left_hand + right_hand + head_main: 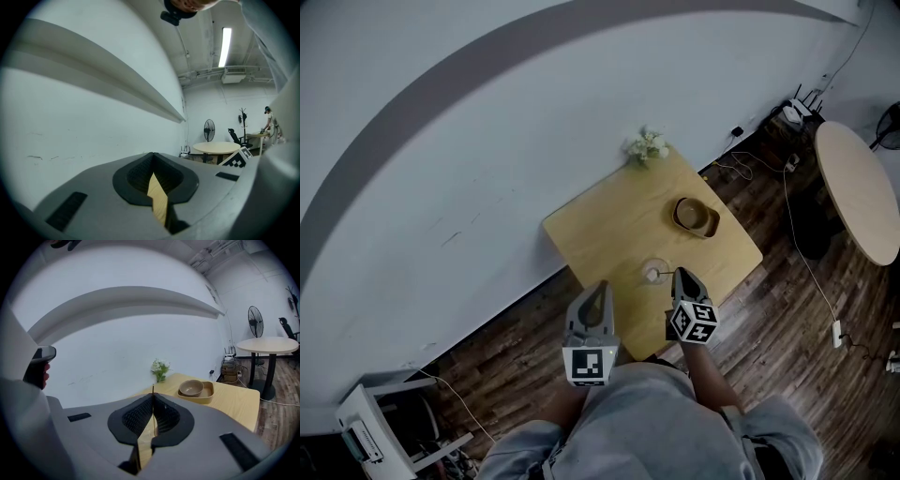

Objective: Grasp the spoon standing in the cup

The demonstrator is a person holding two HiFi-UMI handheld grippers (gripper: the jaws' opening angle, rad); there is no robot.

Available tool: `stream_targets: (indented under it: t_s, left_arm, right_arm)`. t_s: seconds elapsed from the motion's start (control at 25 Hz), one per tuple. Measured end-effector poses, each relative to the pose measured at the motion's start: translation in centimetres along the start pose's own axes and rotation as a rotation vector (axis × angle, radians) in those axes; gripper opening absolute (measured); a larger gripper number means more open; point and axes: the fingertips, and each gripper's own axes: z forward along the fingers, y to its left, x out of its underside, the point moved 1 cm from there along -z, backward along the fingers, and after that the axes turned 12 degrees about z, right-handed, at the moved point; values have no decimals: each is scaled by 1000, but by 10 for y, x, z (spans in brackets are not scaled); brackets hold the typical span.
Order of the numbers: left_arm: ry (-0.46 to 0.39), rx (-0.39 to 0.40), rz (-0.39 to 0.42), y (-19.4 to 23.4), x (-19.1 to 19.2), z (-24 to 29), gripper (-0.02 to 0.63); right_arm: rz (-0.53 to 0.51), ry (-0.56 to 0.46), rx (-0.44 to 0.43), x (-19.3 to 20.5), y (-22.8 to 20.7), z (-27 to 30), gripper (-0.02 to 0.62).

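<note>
A small clear glass cup [654,273] stands near the front of the square wooden table [609,225]. A thin spoon [665,274] leans out of it toward my right gripper [679,276]. In the right gripper view the jaws of my right gripper [153,398] are pressed together, with the spoon's thin handle [153,389] poking up between their tips; the cup is hidden behind them. My left gripper [599,289] hovers over the table's front left edge, shut and holding nothing. In its own view the left gripper [153,160] shows only a sliver of tabletop through its jaws.
A tan bowl [695,214] sits in a shallow tray toward the table's right corner; it is the bowl [191,387] ahead of the right jaws. A small flower pot [647,146] stands at the far corner. A round table [861,187], cables and a wall lie around.
</note>
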Motion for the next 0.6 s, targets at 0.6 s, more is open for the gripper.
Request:
stream_targets:
  t_s: [0.6]
  left_arm:
    - [-40, 39, 5, -7, -6, -69, 2]
  right_arm:
    - [-41, -138, -37, -14, 52, -77, 2]
